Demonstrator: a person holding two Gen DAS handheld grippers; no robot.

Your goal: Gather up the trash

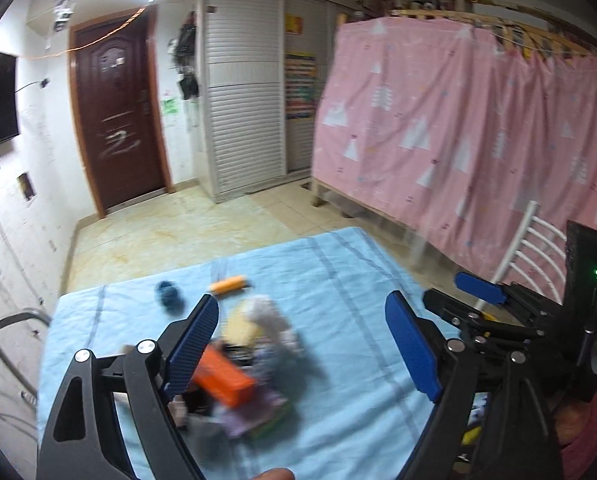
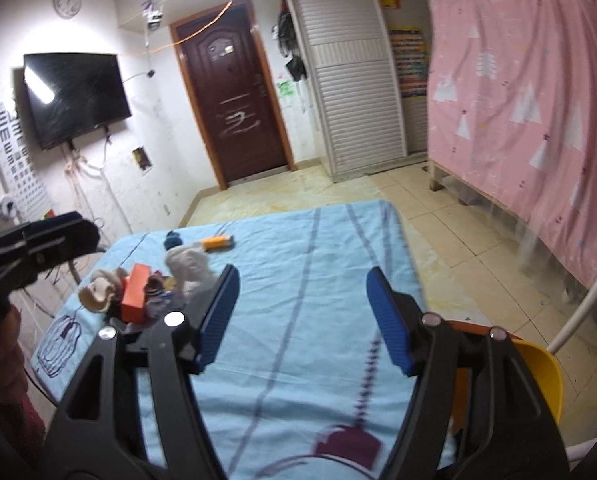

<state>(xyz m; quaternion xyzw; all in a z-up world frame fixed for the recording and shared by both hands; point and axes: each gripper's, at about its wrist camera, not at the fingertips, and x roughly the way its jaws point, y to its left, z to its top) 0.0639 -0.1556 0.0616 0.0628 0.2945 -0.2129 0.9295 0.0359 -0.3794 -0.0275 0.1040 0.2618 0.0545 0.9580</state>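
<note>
A pile of trash lies on the light blue tablecloth [image 1: 338, 280]: an orange box [image 1: 224, 378], crumpled white tissue [image 1: 268, 316] and wrappers. An orange tube [image 1: 228, 284] and a dark blue ball [image 1: 168, 292] lie farther back. My left gripper [image 1: 302, 344] is open and empty, hovering just above the pile. My right gripper [image 2: 304, 312] is open and empty over the cloth's bare middle, to the right of the pile, where the orange box [image 2: 136, 290], tissue [image 2: 188, 264], tube [image 2: 216, 243] and ball [image 2: 172, 240] show. The left gripper's body [image 2: 38, 244] shows at the left edge.
A yellow bin [image 2: 538, 376] stands at the table's right front. A white chair back [image 1: 526, 248] and a pink bed curtain [image 1: 458, 128] are to the right. A metal chair frame [image 1: 10, 324] is at the table's left. Tiled floor leads to a brown door [image 2: 234, 100].
</note>
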